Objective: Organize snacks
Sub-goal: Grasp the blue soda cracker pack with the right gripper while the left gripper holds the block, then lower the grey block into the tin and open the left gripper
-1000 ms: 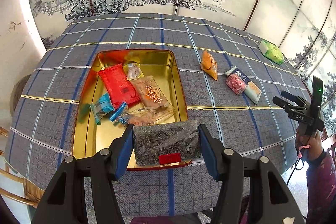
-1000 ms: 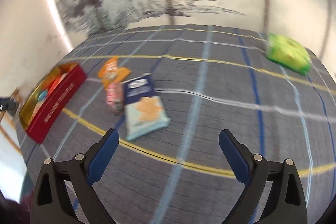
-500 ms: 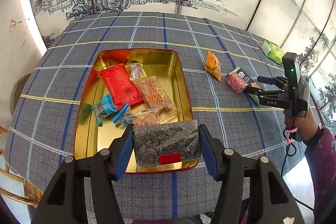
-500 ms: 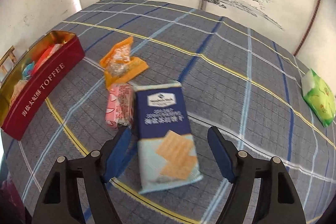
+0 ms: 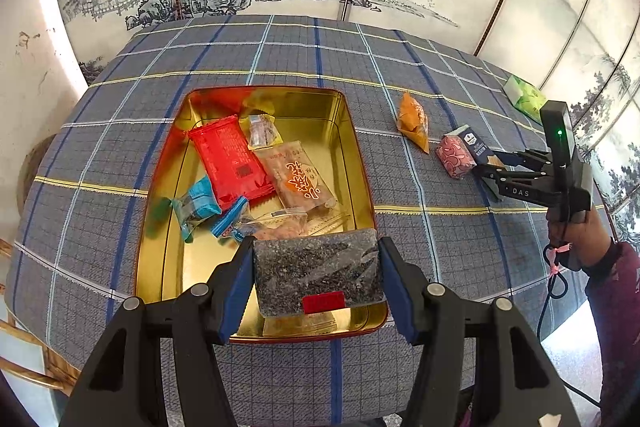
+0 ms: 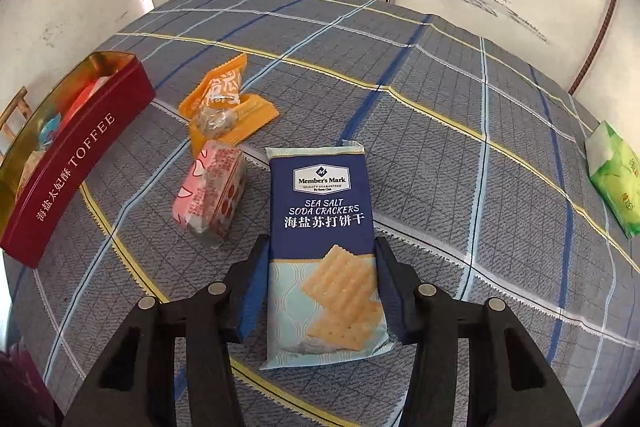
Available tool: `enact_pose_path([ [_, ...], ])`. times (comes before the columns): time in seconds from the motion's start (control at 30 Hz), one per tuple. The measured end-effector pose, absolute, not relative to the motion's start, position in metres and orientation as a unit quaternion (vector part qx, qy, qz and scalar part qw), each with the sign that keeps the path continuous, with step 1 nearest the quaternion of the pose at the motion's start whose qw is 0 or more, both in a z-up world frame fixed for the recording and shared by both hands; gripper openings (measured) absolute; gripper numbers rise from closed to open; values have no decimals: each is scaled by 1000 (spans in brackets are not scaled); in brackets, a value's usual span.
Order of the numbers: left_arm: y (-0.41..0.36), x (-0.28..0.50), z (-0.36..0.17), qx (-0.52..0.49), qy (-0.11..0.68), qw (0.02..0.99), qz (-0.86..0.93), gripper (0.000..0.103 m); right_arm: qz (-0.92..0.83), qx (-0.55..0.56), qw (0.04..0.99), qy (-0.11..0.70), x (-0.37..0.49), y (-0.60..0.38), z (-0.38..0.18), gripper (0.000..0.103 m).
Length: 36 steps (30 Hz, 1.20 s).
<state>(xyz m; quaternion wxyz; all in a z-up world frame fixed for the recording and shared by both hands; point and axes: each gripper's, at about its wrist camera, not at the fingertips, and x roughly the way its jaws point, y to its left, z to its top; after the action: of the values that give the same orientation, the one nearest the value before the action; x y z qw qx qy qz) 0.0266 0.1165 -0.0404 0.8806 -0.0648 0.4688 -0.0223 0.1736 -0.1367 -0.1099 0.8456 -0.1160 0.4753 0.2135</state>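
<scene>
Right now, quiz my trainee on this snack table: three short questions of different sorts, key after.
1. True or false: the left gripper holds a dark speckled clear-wrapped bar over the gold-lined red toffee tin.
2. Which pack sits between the right gripper fingers: A pink packet, B blue soda cracker pack, C orange packet?
3. Fill in: the green pack lies on the plaid ____.

Key: 1 true; 2 B; 3 tablecloth.
</scene>
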Motion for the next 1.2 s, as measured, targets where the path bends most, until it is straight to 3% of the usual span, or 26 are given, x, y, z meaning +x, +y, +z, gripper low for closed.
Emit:
enact_pose_path([
  [0.37,128,17,-37,-56,456,888,-12,55,157,-9,892,423,120,-217,-83,51],
  [0.63,123,20,-37,-27,444,896,-14,56,93,47,896,432,108,-276,-104,51],
  [1.2,132,135,-55,12,448,893,-26,56,81,70,898,426,102,-289,-113,51],
])
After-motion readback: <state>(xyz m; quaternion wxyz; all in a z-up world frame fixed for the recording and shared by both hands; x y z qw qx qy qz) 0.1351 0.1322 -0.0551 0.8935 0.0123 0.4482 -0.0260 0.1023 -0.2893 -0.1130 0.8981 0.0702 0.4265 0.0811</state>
